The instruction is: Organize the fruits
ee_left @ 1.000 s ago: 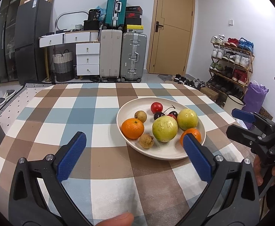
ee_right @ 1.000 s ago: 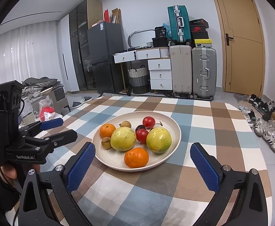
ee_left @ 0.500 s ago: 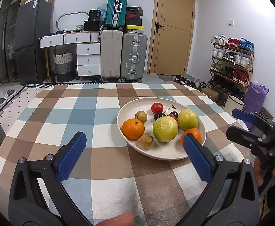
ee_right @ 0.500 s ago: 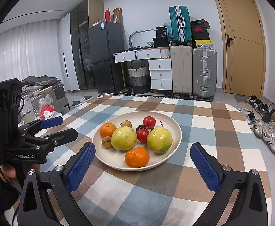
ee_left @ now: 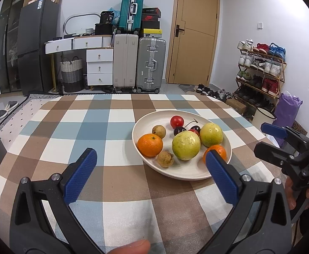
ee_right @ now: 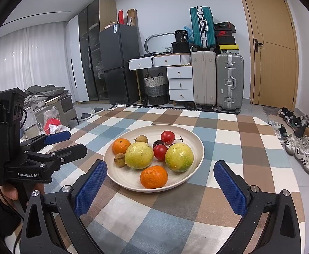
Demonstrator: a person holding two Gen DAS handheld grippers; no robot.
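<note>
Both tongs, left [ee_left: 150, 171] and right [ee_right: 160, 184], spread wide and empty, hovering short of the plate [ee_right: 197, 146] mid-tabletop [ee_right: 228, 148]. All fruits piled touching there. Risk: nudging the round green fruit [ee_right: 139, 155] on approach, rolling the cherries [ee_right: 160, 152] or an orange [ee_right: 153, 176] off the shallow rim.

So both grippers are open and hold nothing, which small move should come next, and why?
Probably ease the right gripper forward and down toward the near orange. It lies closest to that gripper, at the plate's front edge, with free space around it. Both grippers are open and empty; the left gripper is beside the plate, further from any fruit.
</note>
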